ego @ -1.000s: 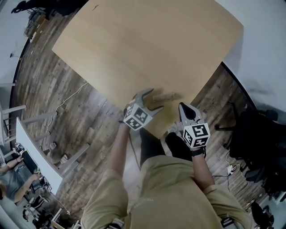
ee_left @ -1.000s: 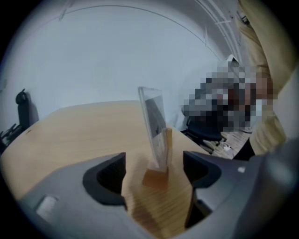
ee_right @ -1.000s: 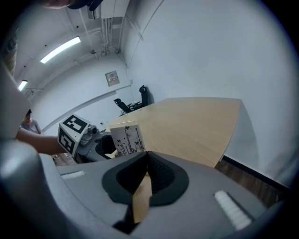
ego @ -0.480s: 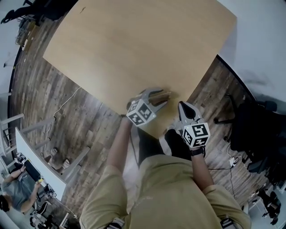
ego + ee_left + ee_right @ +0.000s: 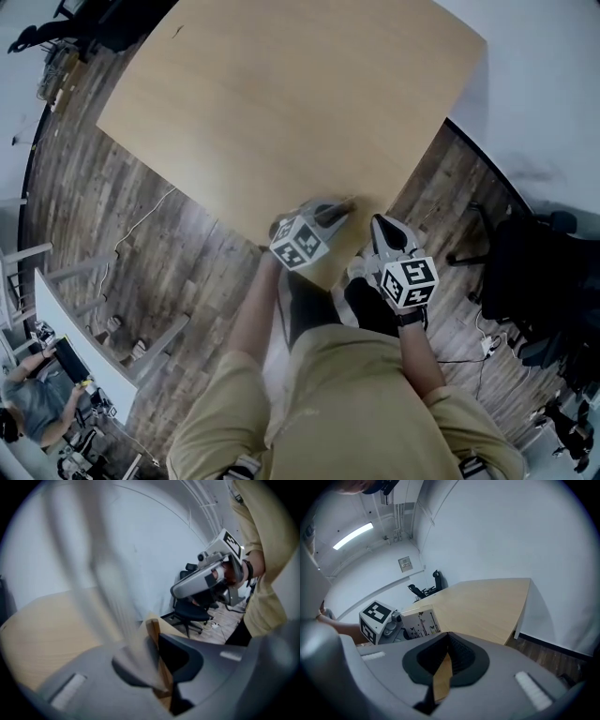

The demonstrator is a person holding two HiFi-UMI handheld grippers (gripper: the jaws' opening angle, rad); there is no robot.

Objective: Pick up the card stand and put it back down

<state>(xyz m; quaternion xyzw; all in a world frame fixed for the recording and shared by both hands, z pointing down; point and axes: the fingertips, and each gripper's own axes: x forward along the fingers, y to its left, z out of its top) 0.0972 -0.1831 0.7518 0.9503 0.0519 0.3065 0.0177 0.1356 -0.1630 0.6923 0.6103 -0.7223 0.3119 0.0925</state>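
We see the left gripper (image 5: 330, 212) at the near edge of the table (image 5: 281, 103), its jaws closing on the card stand (image 5: 153, 629). The stand's wooden base sits between the pads and touches both. The stand is at that table edge, by the corner closest to the person. The right gripper (image 5: 382, 225) hovers just beside it over the same edge, jaws together and holding nothing.

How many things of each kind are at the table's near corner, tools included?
tools: 2, the left tool, jaws closing with the card stand between them, and the right tool
card stand: 1
table: 1
Total: 4
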